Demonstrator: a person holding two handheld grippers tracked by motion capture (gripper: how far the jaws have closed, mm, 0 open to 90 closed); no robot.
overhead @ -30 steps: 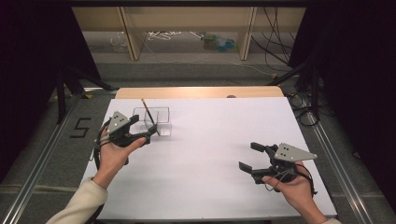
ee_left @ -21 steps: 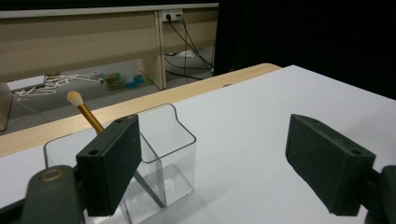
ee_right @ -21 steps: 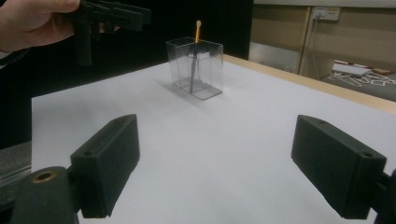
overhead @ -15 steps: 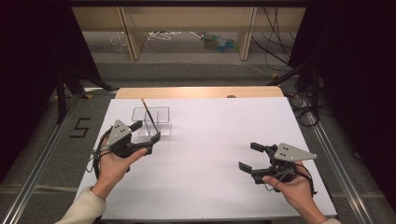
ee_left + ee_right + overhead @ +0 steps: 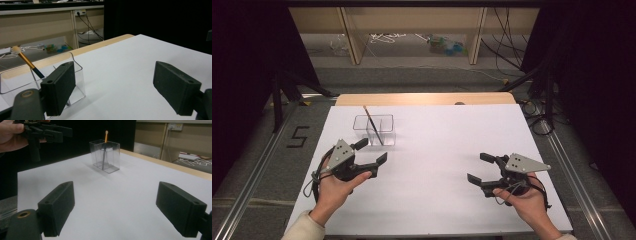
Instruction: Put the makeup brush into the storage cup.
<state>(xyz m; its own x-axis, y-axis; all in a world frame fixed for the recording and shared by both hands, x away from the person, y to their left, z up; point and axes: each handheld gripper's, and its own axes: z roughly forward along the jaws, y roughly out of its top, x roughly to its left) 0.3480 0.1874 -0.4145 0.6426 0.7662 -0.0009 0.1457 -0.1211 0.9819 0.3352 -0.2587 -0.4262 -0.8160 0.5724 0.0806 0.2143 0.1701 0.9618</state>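
A clear plastic box point(image 5: 374, 129) with two compartments stands on the white table point(image 5: 442, 145) at the far left. A thin brush point(image 5: 373, 125) with an orange handle leans in it, pale tip up. My left gripper point(image 5: 372, 151) is open just in front of the box, with nothing between its jaws. In the left gripper view the box point(image 5: 77, 75) and brush point(image 5: 27, 62) sit behind the left jaw of that gripper point(image 5: 117, 92). My right gripper point(image 5: 478, 167) is open near the front right and holds nothing. From the right gripper point(image 5: 115, 210) I see the box point(image 5: 105, 156) and brush point(image 5: 106, 136) farther off.
The table's wooden far edge point(image 5: 422, 98) borders a floor with shelving legs and cables point(image 5: 382, 40). Metal rails point(image 5: 257, 165) run along both sides of the table. In the right gripper view, the other hand and left gripper point(image 5: 50, 131) are at top left.
My left gripper has drawn back from the box toward the person's side of the table. The right gripper, the box and the brush have not moved.
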